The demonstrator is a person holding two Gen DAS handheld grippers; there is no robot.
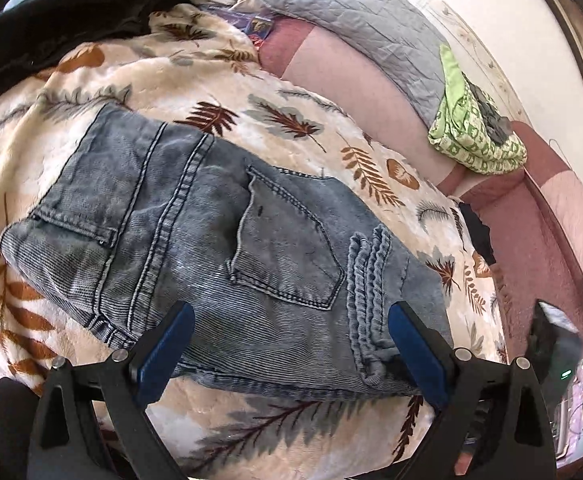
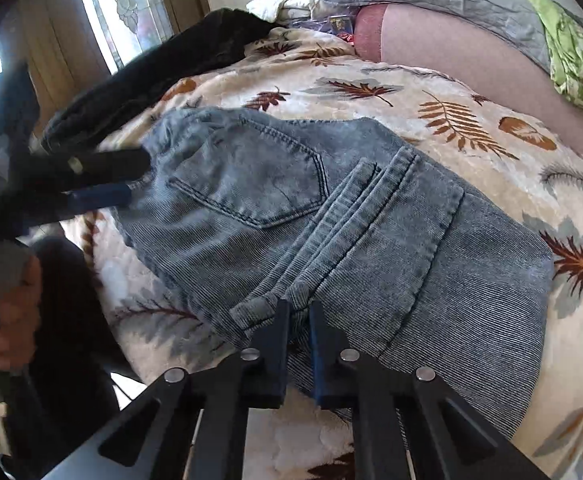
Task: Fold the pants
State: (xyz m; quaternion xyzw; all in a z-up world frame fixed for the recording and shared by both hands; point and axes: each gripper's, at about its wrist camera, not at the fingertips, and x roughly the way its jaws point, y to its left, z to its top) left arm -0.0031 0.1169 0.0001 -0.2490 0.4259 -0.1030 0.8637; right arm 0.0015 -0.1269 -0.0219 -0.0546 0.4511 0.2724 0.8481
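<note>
Hand-held gripper on the right is nearly closed, pinching the jeans at six o'clock; the left one is spread wide. Folded jeans are laid on the bed; judged near finished, release is called for next.
</note>
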